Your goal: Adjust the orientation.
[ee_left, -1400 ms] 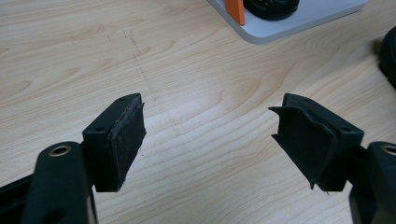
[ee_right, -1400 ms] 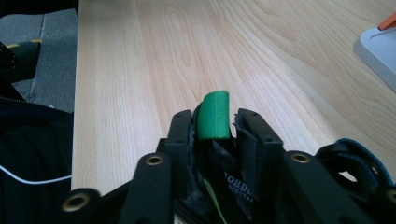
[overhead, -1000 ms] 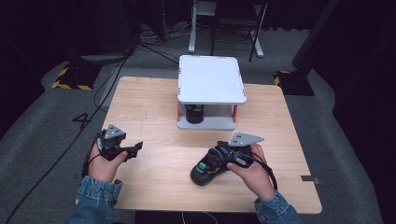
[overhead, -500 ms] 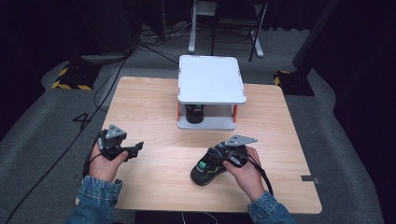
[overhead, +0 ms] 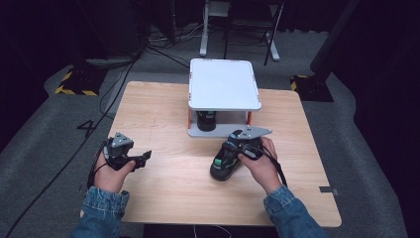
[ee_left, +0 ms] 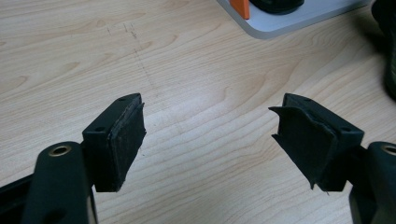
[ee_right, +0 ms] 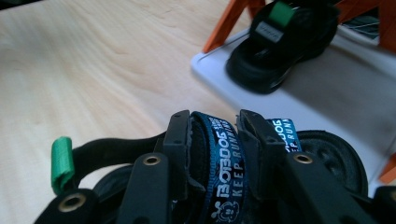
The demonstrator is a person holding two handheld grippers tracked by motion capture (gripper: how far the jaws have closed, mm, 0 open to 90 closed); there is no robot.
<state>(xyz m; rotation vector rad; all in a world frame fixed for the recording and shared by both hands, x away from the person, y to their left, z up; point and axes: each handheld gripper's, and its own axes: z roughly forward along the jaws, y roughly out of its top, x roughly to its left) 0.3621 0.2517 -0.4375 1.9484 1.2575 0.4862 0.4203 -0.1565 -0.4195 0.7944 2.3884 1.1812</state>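
Right gripper view looks straight down the right gripper [ee_right: 214, 140], whose jaws have just been closing and now pinch the blue lettered strap [ee_right: 219, 158] of a black shoe [ee_right: 327, 158]; the pads press on the strap from both sides. A green tab [ee_right: 61, 161] sticks out of that shoe to the side of the jaws. Beyond it stands the white two-level shelf [ee_right: 327, 93] on orange legs, and its lower level holds a second black shoe [ee_right: 280, 44] with a green tab of its own. In the high view the held shoe [overhead: 229, 161] lies on the wooden table [overhead: 163, 109] just in front of the shelf [overhead: 224, 84], touching nothing on it. The left gripper [overhead: 141, 158] rests well to the left of the shelf, its jaws wide apart and holding nothing.
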